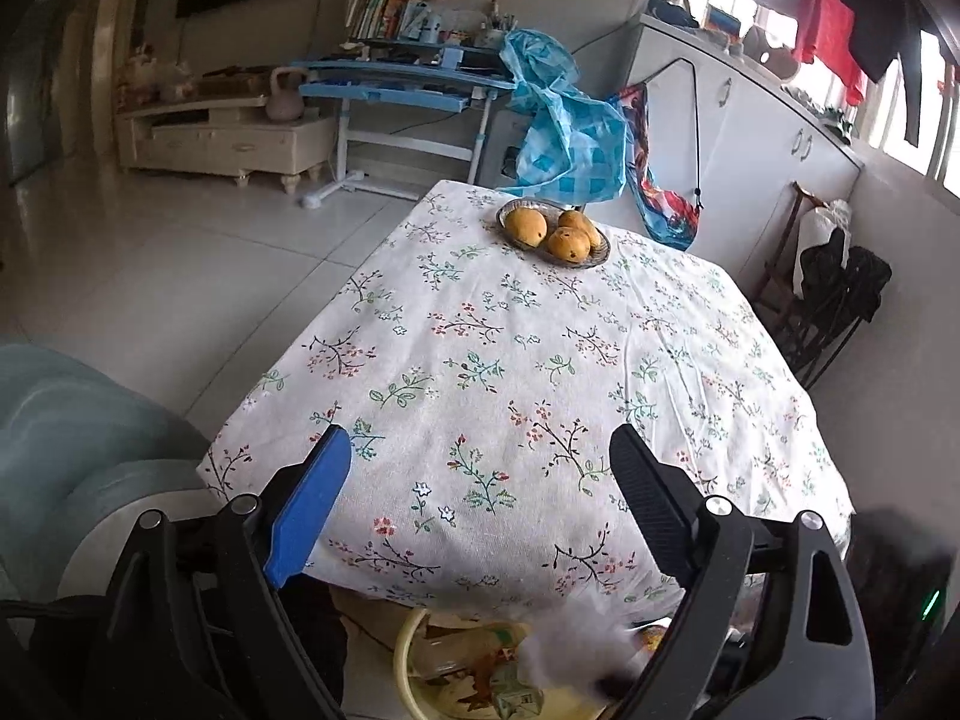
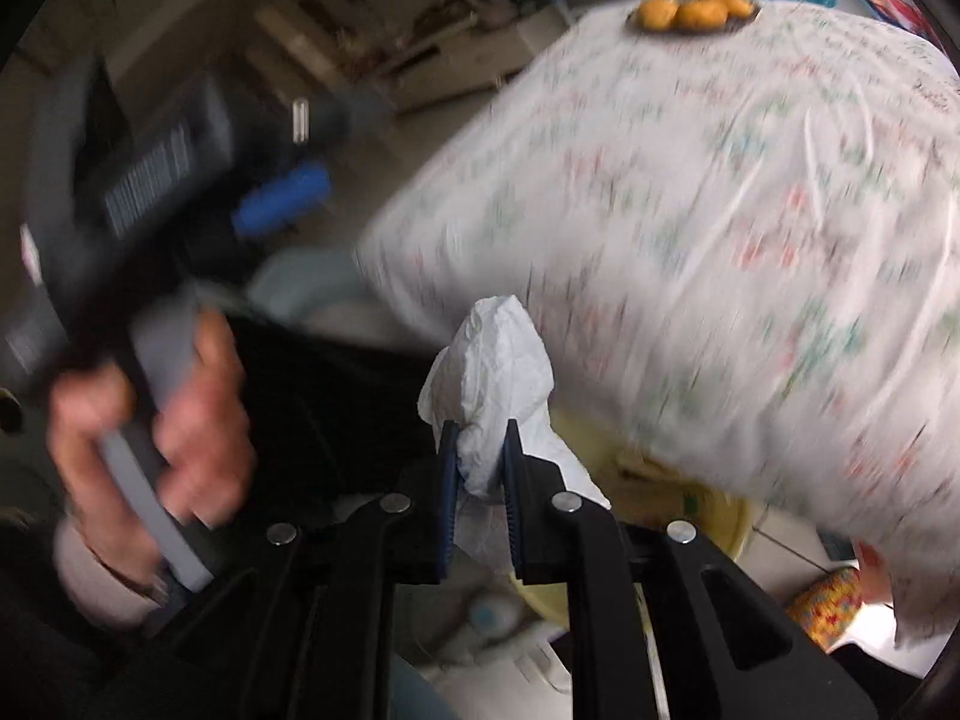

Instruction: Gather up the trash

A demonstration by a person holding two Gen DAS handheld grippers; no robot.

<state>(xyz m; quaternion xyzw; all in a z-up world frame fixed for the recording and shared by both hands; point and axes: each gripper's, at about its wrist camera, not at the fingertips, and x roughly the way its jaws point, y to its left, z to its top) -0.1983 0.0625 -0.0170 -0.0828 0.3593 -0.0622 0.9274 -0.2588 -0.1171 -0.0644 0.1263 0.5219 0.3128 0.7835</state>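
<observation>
Right now the right claw is pinched narrow on a crumpled white tissue; the wad sticks up past the fingertips toward 12 o'clock in the right wrist view, long axis roughly in line with the fingers, with a tail hanging down between them. Directly behind and below it, from about 5 to 6 o'clock, sits the yellow bin, partly tucked under the bench edge. In the left wrist view the same bin is at 6 o'clock with a bottle and wrappers already inside, and a blurred white shape at its rim is probably this tissue. Judgement: the right claw is the one on the job, the drop target lies just below and ahead of it, so the next move turns on getting the wad over the bin mouth before letting go. The left claw stands wide and empty over the near edge of the floral-cloth bench. Farther out at 12 o'clock, a dish of fruit; no other trash visible on the cloth.
</observation>
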